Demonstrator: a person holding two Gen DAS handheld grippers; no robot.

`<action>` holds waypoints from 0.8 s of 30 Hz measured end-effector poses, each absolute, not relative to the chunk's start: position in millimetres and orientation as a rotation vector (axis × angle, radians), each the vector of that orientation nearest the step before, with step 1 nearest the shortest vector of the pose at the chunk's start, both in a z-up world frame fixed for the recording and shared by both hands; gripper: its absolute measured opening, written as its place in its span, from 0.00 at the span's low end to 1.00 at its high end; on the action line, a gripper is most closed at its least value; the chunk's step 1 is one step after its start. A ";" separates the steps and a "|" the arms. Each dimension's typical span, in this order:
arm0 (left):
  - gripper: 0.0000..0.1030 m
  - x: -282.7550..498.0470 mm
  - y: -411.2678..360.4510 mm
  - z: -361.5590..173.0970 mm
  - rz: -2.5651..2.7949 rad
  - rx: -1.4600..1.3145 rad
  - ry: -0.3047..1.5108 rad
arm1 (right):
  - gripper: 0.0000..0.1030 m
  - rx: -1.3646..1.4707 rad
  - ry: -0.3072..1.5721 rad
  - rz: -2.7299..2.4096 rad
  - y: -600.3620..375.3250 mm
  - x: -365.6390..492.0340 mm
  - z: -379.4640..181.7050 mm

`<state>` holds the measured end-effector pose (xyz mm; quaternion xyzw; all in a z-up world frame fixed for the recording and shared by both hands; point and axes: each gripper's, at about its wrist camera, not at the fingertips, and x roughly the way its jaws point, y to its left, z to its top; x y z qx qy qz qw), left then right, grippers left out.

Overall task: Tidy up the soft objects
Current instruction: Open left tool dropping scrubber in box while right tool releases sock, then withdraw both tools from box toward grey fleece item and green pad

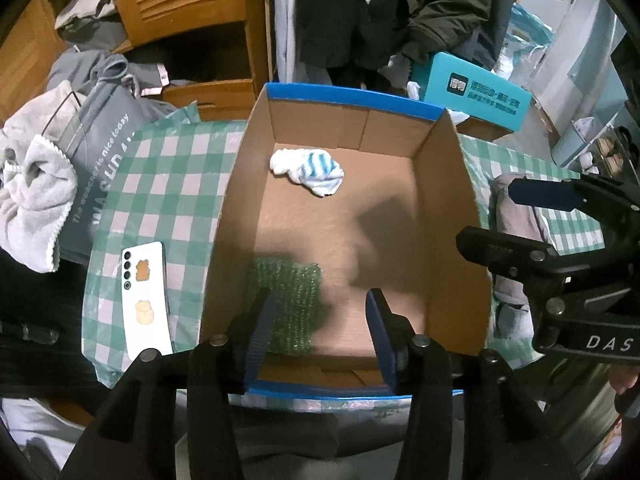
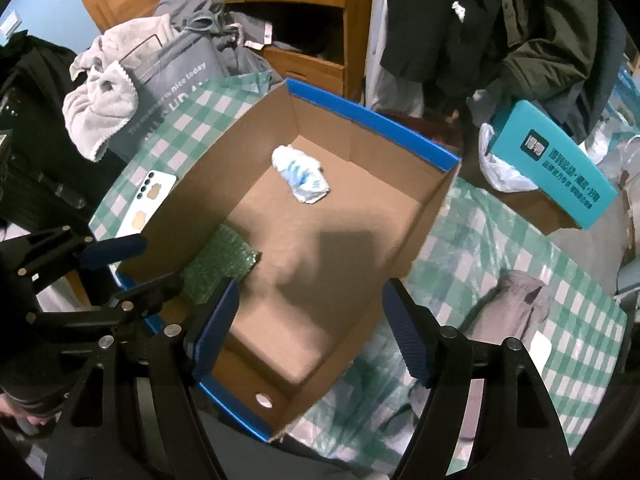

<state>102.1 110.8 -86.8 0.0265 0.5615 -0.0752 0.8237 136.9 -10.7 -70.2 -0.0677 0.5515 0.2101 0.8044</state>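
Observation:
An open cardboard box [image 1: 452, 216] with a blue rim stands on the checked cloth; it also shows in the right wrist view [image 2: 424, 216]. Inside lie a white and blue striped sock [image 1: 308, 168] [image 2: 301, 174] at the far end and a green bubble-wrap piece [image 1: 292, 304] [image 2: 218, 266] at the near left. My left gripper [image 1: 320, 332] is open over the box's near end, beside the green piece, empty. My right gripper [image 2: 312, 332] is open and empty above the box's near right side. A grey sock [image 2: 516, 308] [image 1: 516, 216] lies on the cloth right of the box.
A white phone [image 1: 146, 300] [image 2: 150, 204] lies on the green checked cloth [image 1: 168, 184] left of the box. A grey bag and grey towel [image 1: 36, 196] sit at the left. A teal box [image 1: 476, 96] [image 2: 560, 168] stands behind right. Wooden drawers and hanging clothes are behind.

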 end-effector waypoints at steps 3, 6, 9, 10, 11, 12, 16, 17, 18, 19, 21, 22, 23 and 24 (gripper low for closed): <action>0.51 99.2 106.1 -82.5 -0.165 0.066 1.187 | 0.73 -0.149 1.168 0.442 -16.4 133.2 -64.1; 0.53 97.2 100.9 -79.2 -0.169 0.073 1.186 | 0.73 -0.150 1.158 0.438 -22.5 128.7 -59.4; 0.54 94.8 95.8 -78.1 -0.173 0.079 1.187 | 0.73 -0.151 1.152 0.431 -30.1 125.0 -55.5; 0.54 94.2 92.6 -77.4 -0.177 0.085 1.187 | 0.73 -0.150 1.150 0.428 -33.3 123.9 -54.4; 0.54 93.4 90.1 -76.9 -0.179 0.090 1.187 | 0.73 -0.147 1.149 0.424 -36.5 122.8 -53.3; 0.54 92.8 87.7 -76.7 -0.181 0.095 1.188 | 0.73 -0.143 1.149 0.421 -40.3 121.9 -52.6; 0.54 91.9 75.1 -74.7 -0.193 0.114 1.192 | 0.73 -0.140 1.148 0.410 -54.4 117.4 -50.8; 0.54 91.5 72.2 -74.0 -0.196 0.117 1.192 | 0.73 -0.139 1.149 0.407 -58.4 116.5 -50.7; 0.54 91.0 68.2 -72.9 -0.201 0.121 1.193 | 0.73 -0.139 1.149 0.402 -62.6 115.4 -50.5; 0.54 90.8 65.0 -72.2 -0.205 0.125 1.193 | 0.73 -0.139 1.149 0.400 -66.2 114.3 -50.3; 0.56 89.5 58.7 -70.9 -0.213 0.133 1.194 | 0.73 -0.137 1.149 0.393 -74.5 111.6 -49.9; 0.56 89.0 53.9 -69.9 -0.220 0.141 1.193 | 0.73 -0.134 1.149 0.387 -80.0 110.5 -49.9; 0.57 88.2 50.6 -69.1 -0.223 0.146 1.191 | 0.73 -0.132 1.149 0.383 -85.0 109.2 -49.9; 0.58 87.3 47.2 -68.2 -0.228 0.152 1.188 | 0.73 -0.131 1.149 0.379 -88.9 107.3 -49.8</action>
